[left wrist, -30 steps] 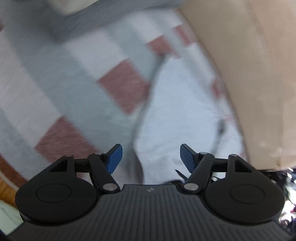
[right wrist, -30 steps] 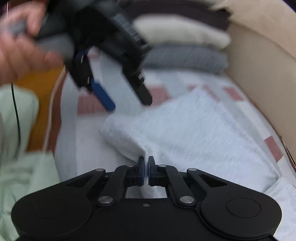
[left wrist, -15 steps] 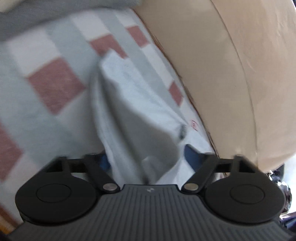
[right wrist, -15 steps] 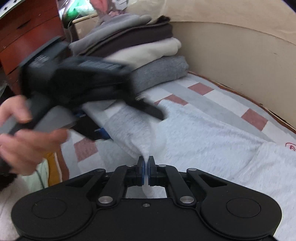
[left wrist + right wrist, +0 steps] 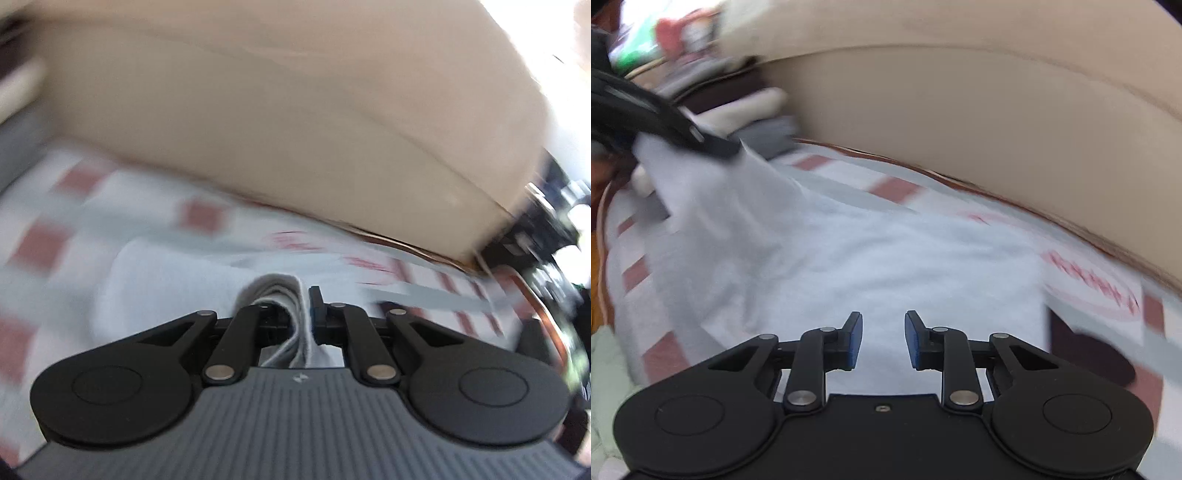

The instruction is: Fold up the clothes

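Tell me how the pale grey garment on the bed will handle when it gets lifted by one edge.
Probably floppy: the pale grey garment drapes slack from the left tongs, which pinch a bunched fold. Likely light, since one pinch raises that corner. It may trail and drag on the checked bedspread rather than keep its shape.

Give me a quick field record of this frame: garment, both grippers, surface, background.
garment: light grey garment, spread on the bed, one end lifted
left hand-held gripper: shut on a bunched fold of the garment; jaws have just been closing
right hand-held gripper: open, nothing between the pads, garment below; jaws have just been opening
surface: checked bedcover, red and grey squares
background: beige headboard; stack of folded clothes, blurred
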`<state>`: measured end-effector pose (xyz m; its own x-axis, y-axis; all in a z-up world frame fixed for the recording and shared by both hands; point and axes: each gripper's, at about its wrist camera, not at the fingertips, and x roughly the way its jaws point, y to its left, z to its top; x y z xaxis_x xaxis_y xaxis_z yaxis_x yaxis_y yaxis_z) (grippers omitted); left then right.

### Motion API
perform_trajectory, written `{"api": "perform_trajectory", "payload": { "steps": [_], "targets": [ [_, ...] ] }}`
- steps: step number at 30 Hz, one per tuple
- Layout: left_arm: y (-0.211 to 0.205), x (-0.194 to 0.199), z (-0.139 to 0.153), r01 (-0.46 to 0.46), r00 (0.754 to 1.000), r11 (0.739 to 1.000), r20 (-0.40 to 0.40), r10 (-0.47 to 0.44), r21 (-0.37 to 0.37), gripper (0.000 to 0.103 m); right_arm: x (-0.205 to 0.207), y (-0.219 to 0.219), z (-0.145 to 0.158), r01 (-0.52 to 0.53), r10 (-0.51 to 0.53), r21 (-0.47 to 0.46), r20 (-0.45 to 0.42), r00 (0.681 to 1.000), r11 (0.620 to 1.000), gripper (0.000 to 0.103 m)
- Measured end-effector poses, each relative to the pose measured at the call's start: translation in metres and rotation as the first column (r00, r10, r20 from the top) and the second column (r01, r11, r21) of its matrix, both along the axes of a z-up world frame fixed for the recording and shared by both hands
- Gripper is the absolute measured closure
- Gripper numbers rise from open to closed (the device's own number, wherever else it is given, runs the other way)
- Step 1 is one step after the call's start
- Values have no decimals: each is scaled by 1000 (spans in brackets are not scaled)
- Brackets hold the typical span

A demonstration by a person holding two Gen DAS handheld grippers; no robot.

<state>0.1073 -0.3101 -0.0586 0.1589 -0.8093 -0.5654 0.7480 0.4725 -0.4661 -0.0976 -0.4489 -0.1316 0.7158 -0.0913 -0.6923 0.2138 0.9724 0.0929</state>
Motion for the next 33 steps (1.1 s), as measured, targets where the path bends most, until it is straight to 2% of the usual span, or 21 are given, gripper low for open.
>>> {"api": "perform_trajectory", "payload": {
  "steps": [3, 6, 8, 11, 13, 15, 16, 17, 19, 21, 22, 23, 25, 29, 33],
  "targets": [
    [-74, -28, -1, 141, 990, 988, 7, -142, 67, 95, -15, -17, -11, 45, -43, 61, -24, 999, 997, 74],
    [-128, -62, -46, 207, 978, 958, -10, -209, 196, 78, -27, -16, -24, 47, -43, 53, -66, 997, 997, 73],
    [-138, -78, -76, 206, 976, 930, 3, -217, 305, 77, -35, -19, -30, 59, -54, 72, -74, 996, 996, 73],
    [-113, -81, -71, 228, 967, 932, 47, -250, 280, 58, -47, -23, -38, 78, -69, 105, -86, 994, 991, 73],
    [-93, -70, -56, 200, 973, 958, 76, -220, 205, 48, -42, -27, -39, 82, -71, 120, -87, 994, 989, 73],
    [-77, -56, -46, 181, 982, 973, 35, -188, 141, 46, -38, -30, -39, 87, -75, 129, -94, 993, 988, 73],
    [-70, -48, -45, 164, 986, 977, -5, -165, 139, 46, -34, -32, -40, 87, -75, 128, -99, 992, 988, 73],
    [-63, -40, -45, 135, 991, 977, -36, -131, 165, 46, -33, -32, -39, 82, -68, 132, -105, 992, 988, 71],
    [-54, -35, -51, 74, 997, 967, -33, -68, 245, 46, -35, -30, -35, 63, -47, 167, -99, 994, 984, 66],
    [-38, -29, -69, 0, 999, 934, -38, 15, 357, 50, -44, -31, -26, 40, -29, 256, -47, 998, 966, 48],
    [-33, -23, -81, -34, 994, 901, -75, 73, 433, 53, -50, -34, -21, 49, -50, 316, -3, 999, 947, 36],
    [-26, -20, -91, -55, 988, 878, -99, 116, 475, 55, -55, -38, -17, 65, -82, 366, 31, 996, 928, 33],
    [-19, -20, -98, -68, 988, 886, -92, 124, 459, 58, -58, -46, -13, 99, -132, 421, 50, 990, 901, 33],
    [-28, -26, -93, -51, 997, 923, -37, 70, 381, 58, -50, -61, -20, 210, -228, 405, -4, 974, 890, 33],
    [-47, -38, -93, 1, 999, 939, 29, -12, 344, 58, -37, -72, -45, 296, -321, 529, -46, 946, 795, 33]
  ]
}}
